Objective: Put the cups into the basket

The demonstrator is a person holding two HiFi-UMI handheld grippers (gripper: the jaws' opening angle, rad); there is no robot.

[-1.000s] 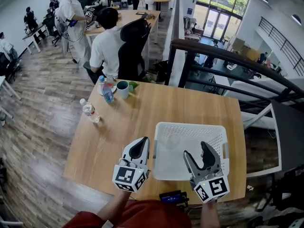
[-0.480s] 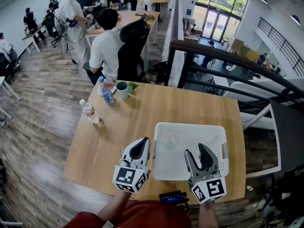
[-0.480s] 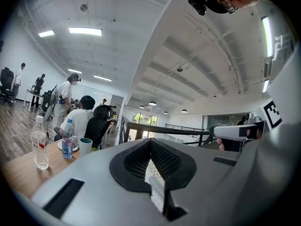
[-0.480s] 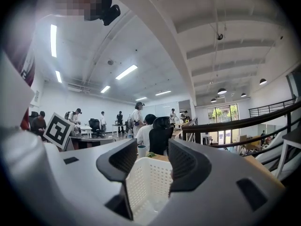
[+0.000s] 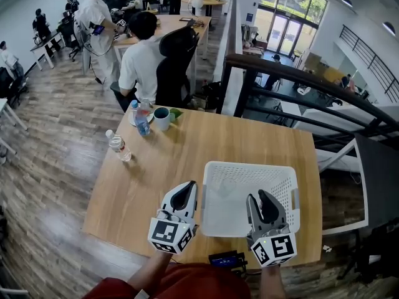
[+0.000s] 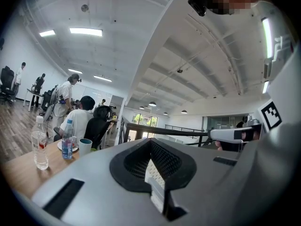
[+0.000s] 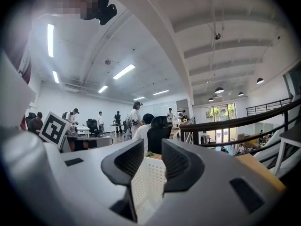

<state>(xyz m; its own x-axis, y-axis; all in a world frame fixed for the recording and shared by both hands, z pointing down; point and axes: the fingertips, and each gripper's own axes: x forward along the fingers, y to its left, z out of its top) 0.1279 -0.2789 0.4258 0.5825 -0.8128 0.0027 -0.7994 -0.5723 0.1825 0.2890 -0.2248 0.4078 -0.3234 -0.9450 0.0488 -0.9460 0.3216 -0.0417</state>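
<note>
The one cup that can be made out, blue-green, stands upright at the far left corner of the table, just beside a blue-labelled bottle and well apart from the basket. The basket is white with holed walls and sits on the near right part of the table. The right gripper is held level over the basket's near right part. Its jaws have just been closing and now stand a narrow gap apart with nothing between them; only the basket's wall shows beyond. The left gripper is over the table just beside the basket's left edge, its jaws closed tip to tip on nothing. A second bottle, red-labelled, stands near the table's left edge. Beyond the table a person sits in a black chair.
</note>
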